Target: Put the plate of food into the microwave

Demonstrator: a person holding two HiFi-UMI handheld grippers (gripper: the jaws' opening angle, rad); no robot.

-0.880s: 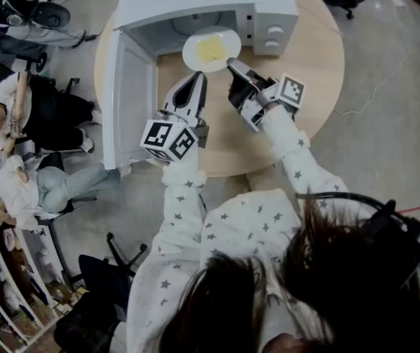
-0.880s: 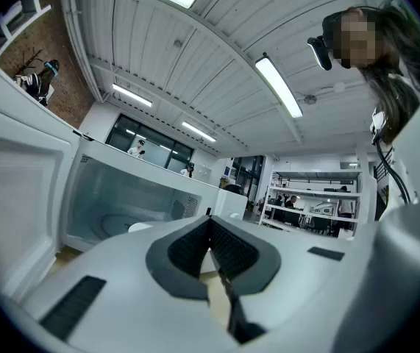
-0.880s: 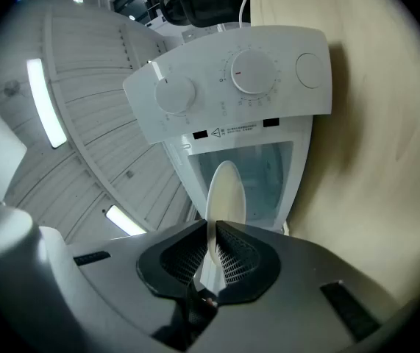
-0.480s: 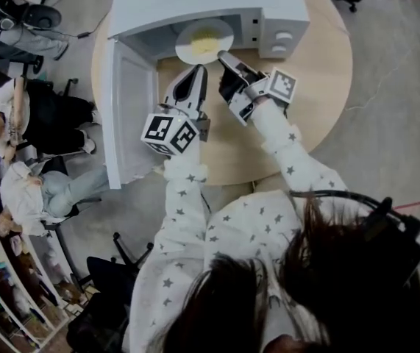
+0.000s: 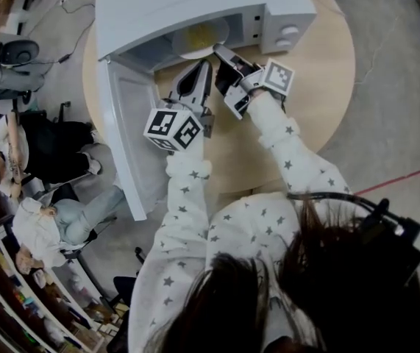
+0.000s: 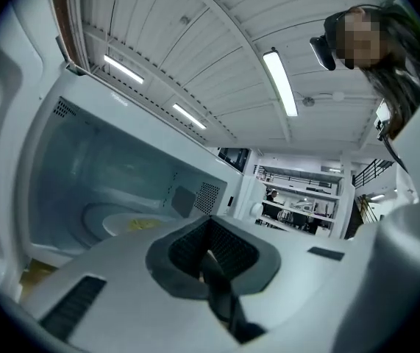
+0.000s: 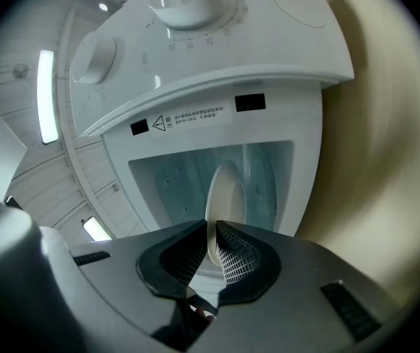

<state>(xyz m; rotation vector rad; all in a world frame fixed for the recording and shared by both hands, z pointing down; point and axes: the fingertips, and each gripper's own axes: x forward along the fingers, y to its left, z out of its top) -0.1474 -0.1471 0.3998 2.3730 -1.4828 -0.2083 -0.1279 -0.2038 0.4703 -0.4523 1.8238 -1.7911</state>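
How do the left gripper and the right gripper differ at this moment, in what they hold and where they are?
The right gripper is closed on the rim of the plate; the left gripper has its jaws shut with nothing between them. The right gripper reaches to the opening of the microwave; the left gripper lies a little behind it. Both point toward the open microwave.
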